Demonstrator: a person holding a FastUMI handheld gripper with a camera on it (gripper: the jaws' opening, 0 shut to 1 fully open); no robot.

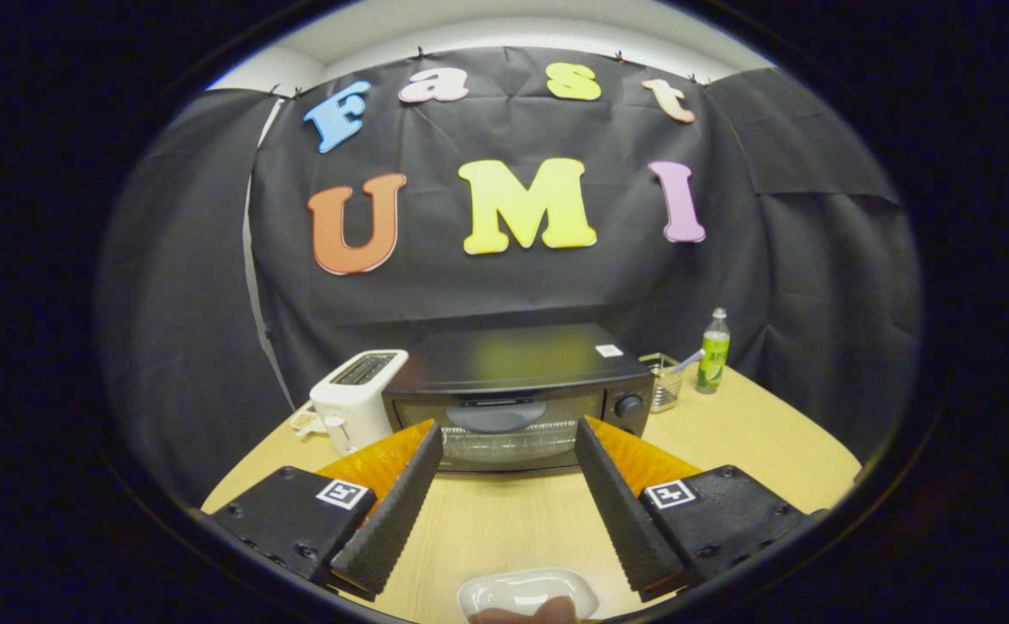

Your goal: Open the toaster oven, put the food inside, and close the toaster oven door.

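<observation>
A black toaster oven [517, 394] stands on the wooden table [756, 442], just beyond my fingertips, its glass door shut and the handle along the door's top. A round knob [628, 405] sits to the right of the door. My gripper [509, 431] is open, fingers spread wide with nothing between them, pointing at the oven door. Close under the gripper, between the finger bases, lies a small white dish [528, 594] with a brownish piece of food [526, 614] at its near rim, mostly hidden.
A white pop-up toaster [357, 399] stands against the oven's left side. Right of the oven are a wire basket [664, 381] and a green bottle [713, 351]. Black cloth closes in the back and both sides.
</observation>
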